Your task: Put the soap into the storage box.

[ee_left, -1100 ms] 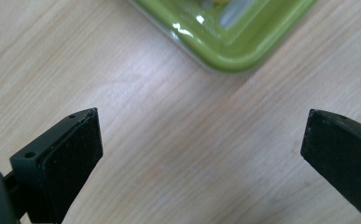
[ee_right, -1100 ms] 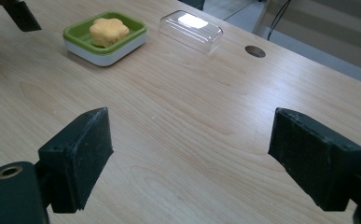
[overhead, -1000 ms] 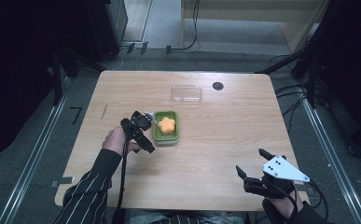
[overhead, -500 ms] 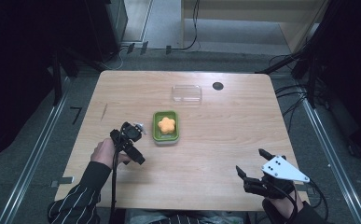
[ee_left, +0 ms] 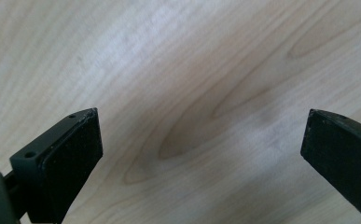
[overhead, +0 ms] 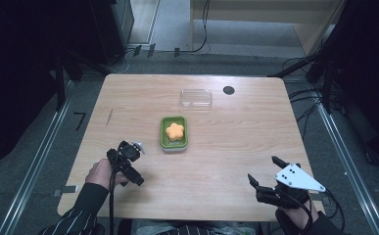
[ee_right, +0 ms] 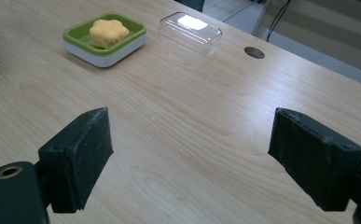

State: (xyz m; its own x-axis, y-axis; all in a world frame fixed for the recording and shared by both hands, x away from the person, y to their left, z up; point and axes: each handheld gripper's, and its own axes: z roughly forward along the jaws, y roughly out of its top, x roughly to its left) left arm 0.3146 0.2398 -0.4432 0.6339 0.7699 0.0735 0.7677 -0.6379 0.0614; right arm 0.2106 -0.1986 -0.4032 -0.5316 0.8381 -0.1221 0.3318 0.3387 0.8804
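The worktop [overhead: 226,161] carries a green tray [ee_right: 104,39] with an orange flower block [ee_right: 108,31], ahead-left of the right gripper [ee_right: 190,154] fingers, which gape wide, empty. Beyond lies a clear lid [ee_right: 190,27]. The left gripper [ee_left: 201,144] view shows bare wood between wide-spread, empty fingers.

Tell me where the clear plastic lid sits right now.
In the high view, the clear lid lies toward the table's far edge, just behind the green dish and left of the dark round hole.

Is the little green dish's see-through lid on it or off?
Off. The clear plastic lid lies on the wooden table behind the green square dish, apart from it, and the orange flower-shaped piece sits uncovered.
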